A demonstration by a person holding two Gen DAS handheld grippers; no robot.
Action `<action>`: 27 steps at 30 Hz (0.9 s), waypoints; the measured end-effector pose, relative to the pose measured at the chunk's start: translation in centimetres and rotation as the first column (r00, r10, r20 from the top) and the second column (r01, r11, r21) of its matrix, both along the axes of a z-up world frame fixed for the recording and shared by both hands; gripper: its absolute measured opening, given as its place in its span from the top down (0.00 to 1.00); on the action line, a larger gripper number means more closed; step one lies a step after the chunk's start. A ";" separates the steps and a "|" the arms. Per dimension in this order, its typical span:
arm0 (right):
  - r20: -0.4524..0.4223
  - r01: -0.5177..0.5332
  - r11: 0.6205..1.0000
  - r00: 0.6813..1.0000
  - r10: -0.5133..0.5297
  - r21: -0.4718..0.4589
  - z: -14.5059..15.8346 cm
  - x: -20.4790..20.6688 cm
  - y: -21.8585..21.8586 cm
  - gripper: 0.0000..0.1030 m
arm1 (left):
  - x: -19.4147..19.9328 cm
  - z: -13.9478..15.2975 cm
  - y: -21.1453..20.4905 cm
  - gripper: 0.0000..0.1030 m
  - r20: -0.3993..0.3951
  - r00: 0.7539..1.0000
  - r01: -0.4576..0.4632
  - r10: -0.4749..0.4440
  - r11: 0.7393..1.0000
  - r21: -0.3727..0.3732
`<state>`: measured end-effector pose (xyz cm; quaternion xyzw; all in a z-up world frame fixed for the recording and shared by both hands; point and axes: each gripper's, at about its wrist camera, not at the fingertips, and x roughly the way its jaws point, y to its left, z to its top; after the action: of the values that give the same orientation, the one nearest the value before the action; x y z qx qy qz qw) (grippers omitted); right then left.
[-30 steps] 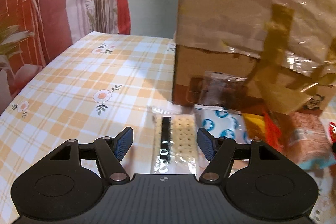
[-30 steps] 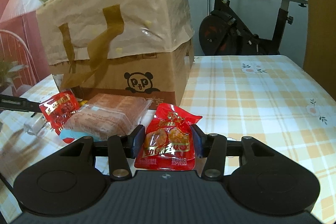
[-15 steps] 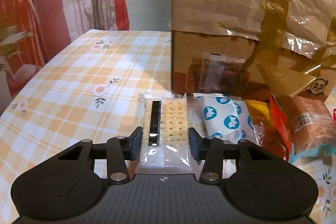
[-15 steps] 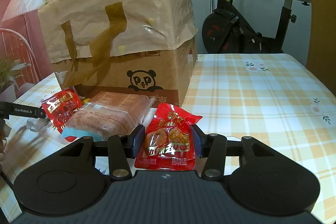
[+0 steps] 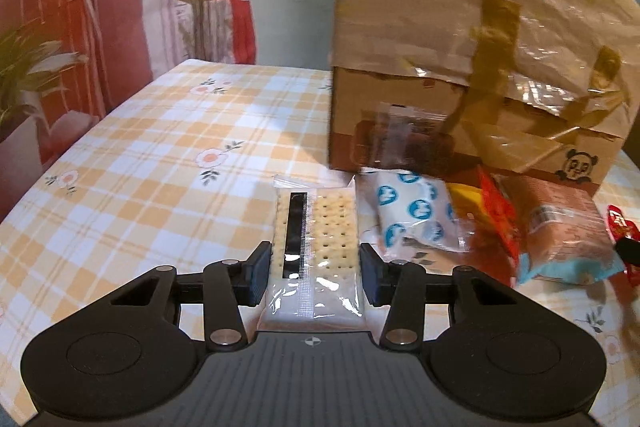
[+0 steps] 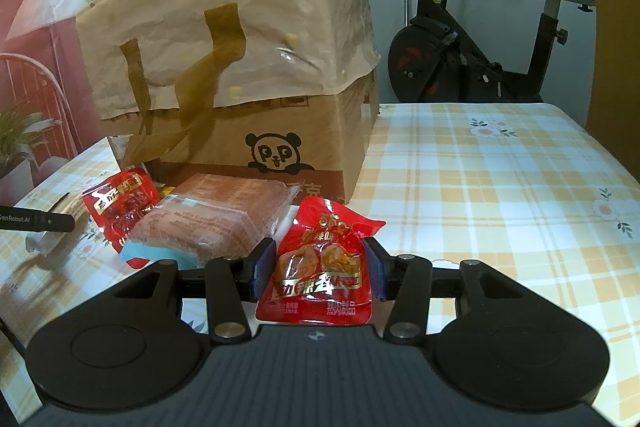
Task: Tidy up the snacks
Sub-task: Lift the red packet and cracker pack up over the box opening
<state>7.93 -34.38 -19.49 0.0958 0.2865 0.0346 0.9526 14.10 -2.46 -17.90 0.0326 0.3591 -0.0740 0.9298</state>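
Note:
My left gripper (image 5: 314, 269) is shut on a clear packet of crackers (image 5: 320, 227), its pads pressing both long sides. The packet sticks out forward over the checked tablecloth (image 5: 160, 167). My right gripper (image 6: 318, 267) is shut on a red snack pouch (image 6: 324, 247) held upright between its pads. Beyond both stands a cardboard box (image 6: 300, 131) with a panda print, a tan paper bag (image 6: 240, 27) draped over its top. Loose snacks lie in front of the box.
In front of the box lie a white packet with blue print (image 5: 412, 215), a yellow packet (image 5: 464, 195), a brown-pink pack (image 6: 216, 215) and a small red pouch (image 6: 120, 203). A clear packet (image 5: 400, 135) leans on the box. An exercise bike (image 6: 480, 47) stands behind the table.
The left jaws came together onto the cracker packet, and that gripper then drew back from the box with it. The right gripper kept still with its red pouch.

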 end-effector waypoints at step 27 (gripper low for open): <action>0.118 0.018 0.995 0.993 -0.030 0.098 2.8 -1.5 -2.3 0.52 | -1.3 5.9 -0.5 0.53 0.199 0.976 0.090 -0.090 0.996 0.008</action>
<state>6.43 -36.63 -16.70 0.1431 0.2258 0.0427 0.9627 12.81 -2.96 -11.97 0.0553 0.2625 -0.1125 0.9568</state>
